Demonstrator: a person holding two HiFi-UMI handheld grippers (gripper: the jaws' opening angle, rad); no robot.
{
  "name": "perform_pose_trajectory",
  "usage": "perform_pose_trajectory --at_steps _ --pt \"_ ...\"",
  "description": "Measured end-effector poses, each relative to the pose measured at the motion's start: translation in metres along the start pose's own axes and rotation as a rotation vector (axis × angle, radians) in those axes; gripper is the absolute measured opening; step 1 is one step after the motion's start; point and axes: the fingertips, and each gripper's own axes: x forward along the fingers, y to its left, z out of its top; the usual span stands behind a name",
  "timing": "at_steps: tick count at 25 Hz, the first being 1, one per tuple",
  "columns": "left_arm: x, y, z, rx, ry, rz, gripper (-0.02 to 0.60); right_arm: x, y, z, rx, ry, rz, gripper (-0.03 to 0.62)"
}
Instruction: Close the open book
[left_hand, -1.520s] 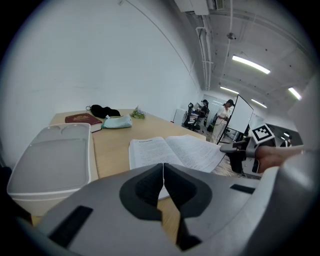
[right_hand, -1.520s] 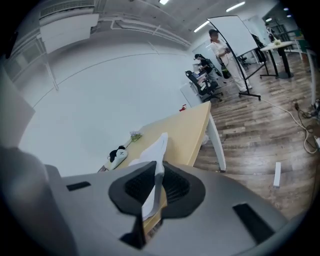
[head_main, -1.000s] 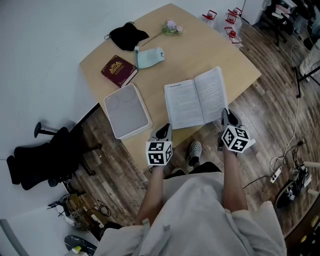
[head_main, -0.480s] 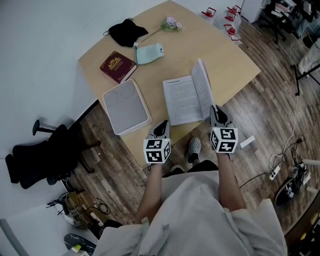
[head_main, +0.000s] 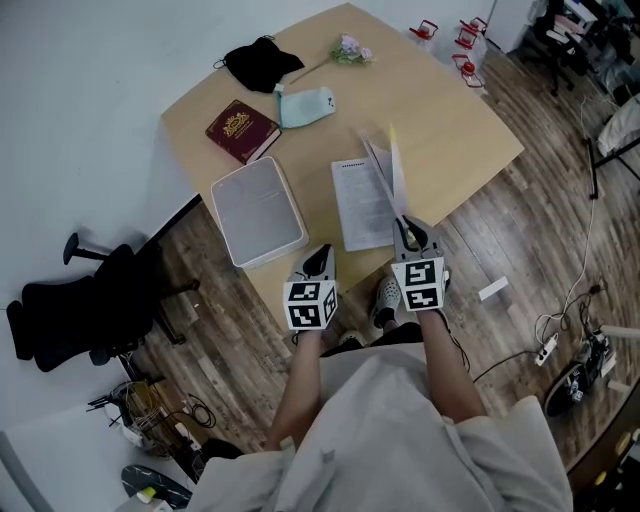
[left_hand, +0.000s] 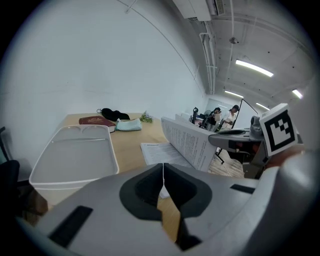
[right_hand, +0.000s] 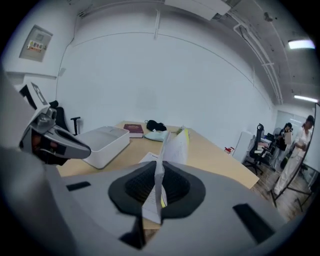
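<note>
Right tool lifts the book's right half; left tool is empty.
The paperback book lies at the near edge of the smooth pale-wood table. Its left page is flat, while its right block of thin pages stands almost upright and fans slightly. That block's lower edge is pinched between the right tool's dark ribbed pads. The left tool's jaws are pressed together on nothing, near the book's left corner and beside a white round-cornered tray. Farther back lie a maroon hardback and a crumpled black cloth.
</note>
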Motion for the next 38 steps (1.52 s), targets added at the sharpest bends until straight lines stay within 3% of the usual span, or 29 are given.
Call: perform_pose_trajectory --at_steps 7,19,27,38 --pt "-0.005 0.011 -0.003 -0.025 -0.003 0.026 0.023 0.026 0.046 -0.009 -0.157 0.071 0.073 0.040" --pt "-0.029 0.037 -0.017 -0.063 -0.003 0.114 0.023 0.063 0.096 -0.043 -0.278 0.191 0.182 0.043" --pt "-0.038 0.045 -0.027 -0.082 0.008 0.159 0.024 0.075 0.113 -0.060 -0.315 0.238 0.213 0.048" --pt "-0.034 0.040 -0.032 -0.072 0.023 0.150 0.024 0.076 0.127 -0.079 -0.298 0.297 0.267 0.092"
